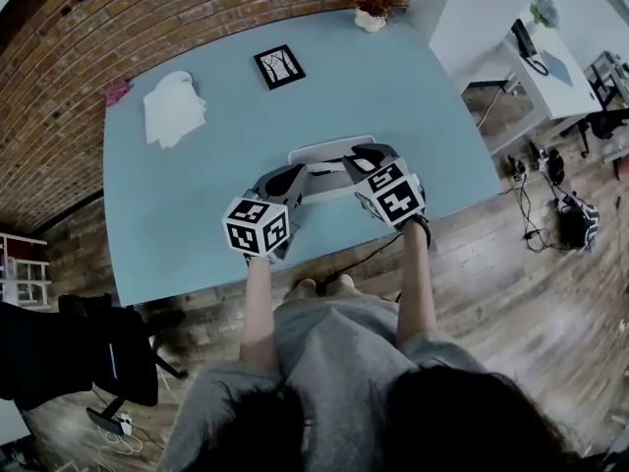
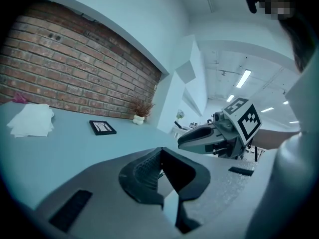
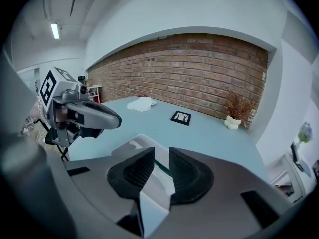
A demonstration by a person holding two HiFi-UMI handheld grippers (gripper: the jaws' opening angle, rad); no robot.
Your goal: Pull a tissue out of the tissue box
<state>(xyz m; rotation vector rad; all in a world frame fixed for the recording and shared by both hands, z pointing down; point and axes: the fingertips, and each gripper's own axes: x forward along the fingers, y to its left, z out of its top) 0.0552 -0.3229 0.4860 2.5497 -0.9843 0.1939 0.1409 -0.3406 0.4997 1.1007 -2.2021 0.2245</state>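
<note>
we see the tissue box [image 1: 319, 151] as a low, pale grey-white slab with rounded corners and a glossy top. it lies flat on the blue table [image 1: 197, 195] near the front edge, right in front of the person, partly covered by both tongs. the right gripper [image 3: 161, 154] points down at it with its ribbed pads a narrow gap apart, gripping nothing; the box top shows through the gap. the left gripper [image 2: 161, 152] is at the box's left end, pad tips meeting. each gripper's cube carries black-and-white square markers.
</note>
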